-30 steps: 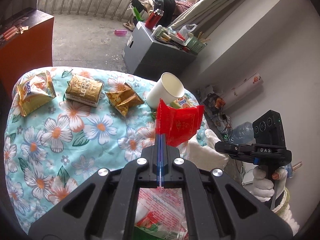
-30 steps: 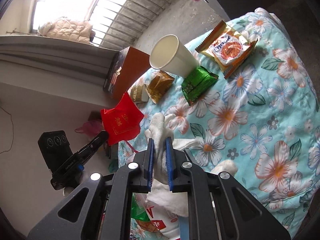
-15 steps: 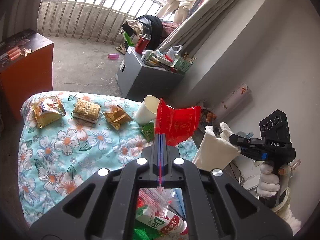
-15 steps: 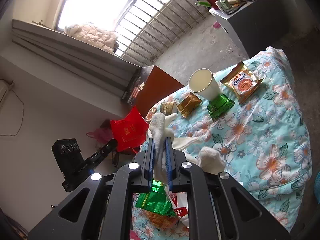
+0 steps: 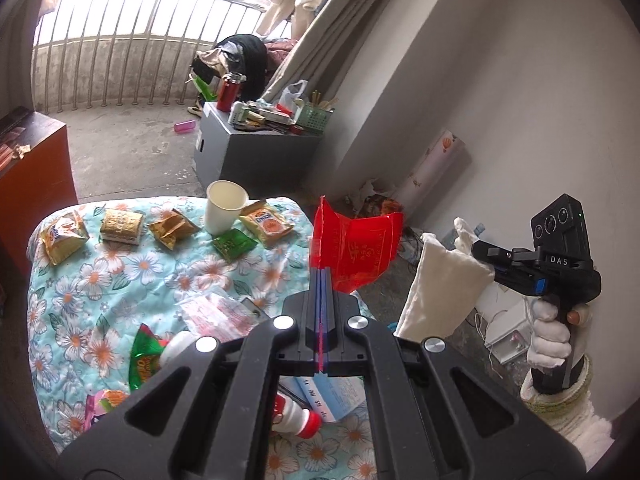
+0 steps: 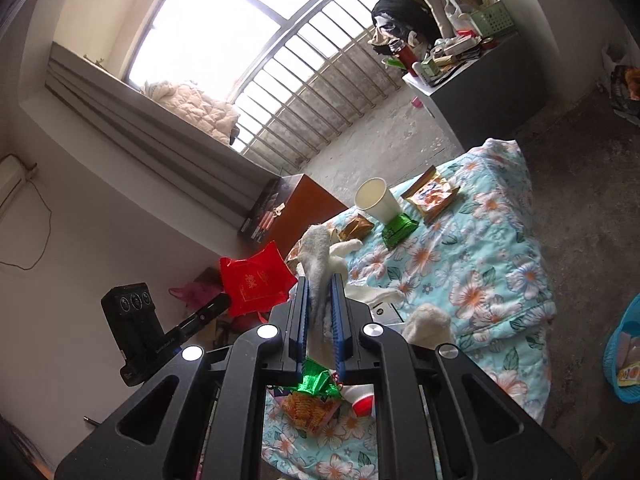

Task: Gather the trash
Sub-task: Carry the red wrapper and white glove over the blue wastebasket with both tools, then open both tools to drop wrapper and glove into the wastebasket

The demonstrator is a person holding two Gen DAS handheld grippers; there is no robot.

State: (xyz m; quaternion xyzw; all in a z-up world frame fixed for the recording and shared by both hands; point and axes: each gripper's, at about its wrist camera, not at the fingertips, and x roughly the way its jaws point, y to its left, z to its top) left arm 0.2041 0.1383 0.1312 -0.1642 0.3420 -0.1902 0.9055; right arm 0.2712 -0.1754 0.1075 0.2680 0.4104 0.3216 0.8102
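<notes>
My left gripper (image 5: 320,274) is shut on the edge of a red plastic bag (image 5: 360,248), held up in the air beyond the bed's right edge. A gloved hand holds my right gripper (image 5: 478,251) further right, shut on a white cloth glove (image 5: 440,284) that hangs from it. In the right wrist view the right gripper (image 6: 320,284) pinches that white glove (image 6: 316,252) between its blue pads, and the left gripper (image 6: 222,303) with the red bag (image 6: 256,280) shows to the left. Both are above the bed's floral quilt (image 5: 120,280).
On the quilt lie a white paper cup (image 5: 224,210), a green packet (image 5: 234,244), an orange packet (image 5: 266,222), several gold snack packets, a small red-capped bottle (image 5: 298,420) and papers. A brown cabinet (image 5: 32,168), a grey box (image 5: 248,152) and a blue basket (image 6: 624,356) stand around.
Both grippers have risen and drawn back from the quilt, each keeping its hold. The bed and its litter look smaller and lower, and more of the room shows.
</notes>
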